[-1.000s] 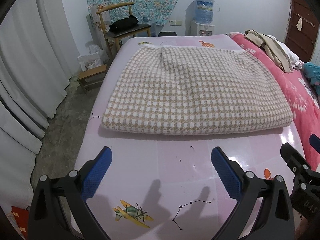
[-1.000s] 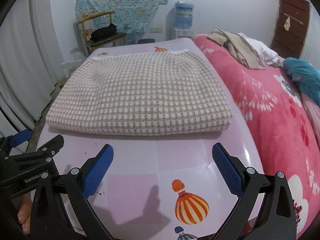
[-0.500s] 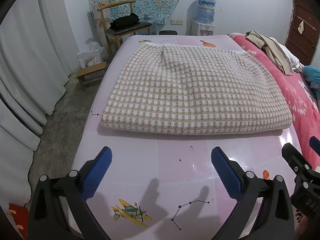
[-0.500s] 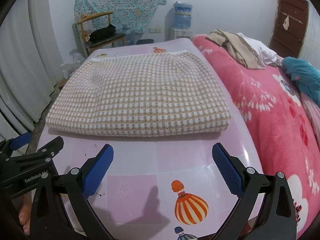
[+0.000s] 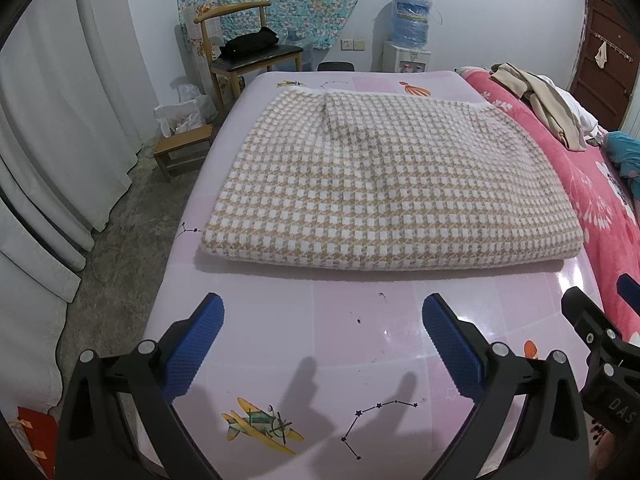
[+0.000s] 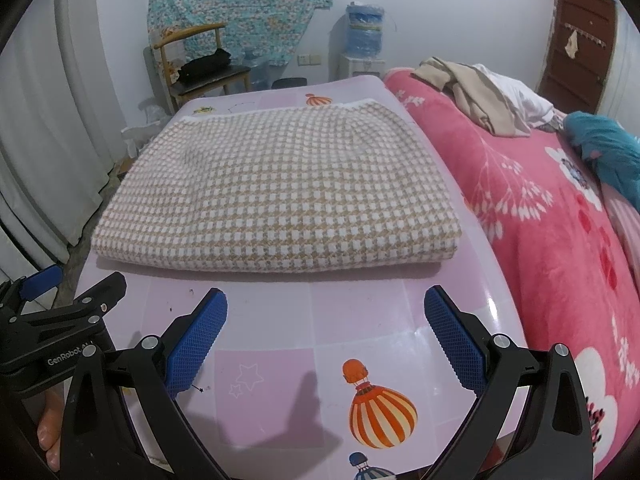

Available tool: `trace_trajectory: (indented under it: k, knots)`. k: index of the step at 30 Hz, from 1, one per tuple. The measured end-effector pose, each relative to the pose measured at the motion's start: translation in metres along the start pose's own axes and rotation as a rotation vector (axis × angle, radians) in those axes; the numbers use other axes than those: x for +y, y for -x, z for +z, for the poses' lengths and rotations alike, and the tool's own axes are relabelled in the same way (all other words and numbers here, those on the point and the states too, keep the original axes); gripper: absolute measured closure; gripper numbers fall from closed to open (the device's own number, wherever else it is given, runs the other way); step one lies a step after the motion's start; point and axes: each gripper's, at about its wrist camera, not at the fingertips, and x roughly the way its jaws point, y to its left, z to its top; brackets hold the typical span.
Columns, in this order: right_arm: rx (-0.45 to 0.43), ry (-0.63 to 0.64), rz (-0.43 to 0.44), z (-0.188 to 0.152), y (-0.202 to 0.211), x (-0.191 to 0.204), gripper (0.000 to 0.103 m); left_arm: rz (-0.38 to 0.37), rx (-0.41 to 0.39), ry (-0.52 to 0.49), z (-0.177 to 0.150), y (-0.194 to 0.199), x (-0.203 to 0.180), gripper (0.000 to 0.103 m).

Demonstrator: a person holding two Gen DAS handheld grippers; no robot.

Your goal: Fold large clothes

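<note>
Pink glossy tabletop (image 5: 280, 320) w/ folded check garment (image 5: 384, 184); left gripper (image 5: 322, 344) & right gripper (image 6: 326, 340) spread, empty.

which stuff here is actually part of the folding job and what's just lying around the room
Part of the job:
checked garment, folded on the pink table
left gripper, open
right gripper, open

Just lying about:
beige clothes on the pink blanket
teal cloth
chair with black bag
water dispenser

The right gripper (image 5: 608, 344) is cut off at the right edge in the left view, and the sweater's (image 5: 384, 184) underside is hidden
</note>
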Motion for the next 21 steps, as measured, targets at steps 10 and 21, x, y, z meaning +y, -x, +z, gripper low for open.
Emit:
trace_trajectory:
  k: [10, 21]
  knots:
    - [0.002, -0.005, -0.001, -0.0019, 0.0014, -0.0002, 0.008, 0.0, 0.001, 0.001, -0.0005, 0.001, -0.0003, 0.005]
    - [0.004, -0.012, -0.003, -0.0016, 0.0023, -0.0017, 0.008, 0.002, -0.002, 0.0, -0.0009, 0.0015, -0.0009, 0.005]
